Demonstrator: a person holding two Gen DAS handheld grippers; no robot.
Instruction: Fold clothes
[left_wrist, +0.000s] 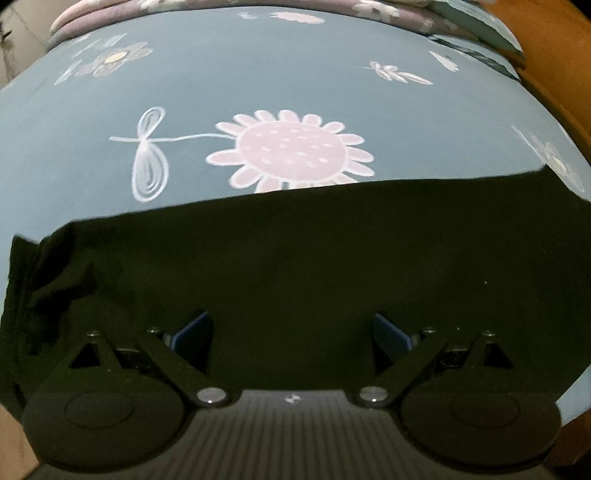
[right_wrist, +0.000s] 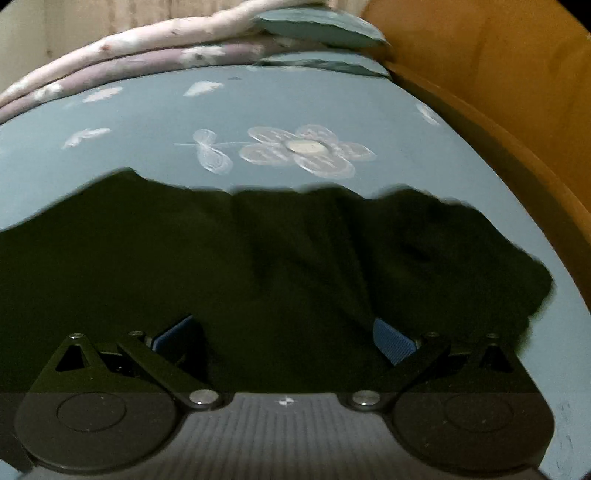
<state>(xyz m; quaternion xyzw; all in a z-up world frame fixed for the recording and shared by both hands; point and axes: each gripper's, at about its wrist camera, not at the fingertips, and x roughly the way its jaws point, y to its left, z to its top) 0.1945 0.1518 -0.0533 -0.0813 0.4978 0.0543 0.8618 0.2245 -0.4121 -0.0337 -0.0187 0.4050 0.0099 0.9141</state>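
A black garment (left_wrist: 295, 258) lies spread on a blue bed sheet with a flower print (left_wrist: 258, 74). In the left wrist view its far edge runs straight across the frame and its left end is rumpled. My left gripper (left_wrist: 291, 332) hovers over the cloth, open, with nothing between its blue pads (left_wrist: 192, 332). In the right wrist view the same black garment (right_wrist: 184, 258) shows a wavy far edge and bunched folds at the right. My right gripper (right_wrist: 284, 339) is open above it, blue pads (right_wrist: 391, 339) wide apart and empty.
Folded pink and purple bedding (right_wrist: 147, 44) and blue pillows (right_wrist: 317, 26) lie at the far end of the bed. An orange-brown wooden bed frame (right_wrist: 498, 92) runs along the right side. Bare sheet (right_wrist: 369, 96) stretches beyond the garment.
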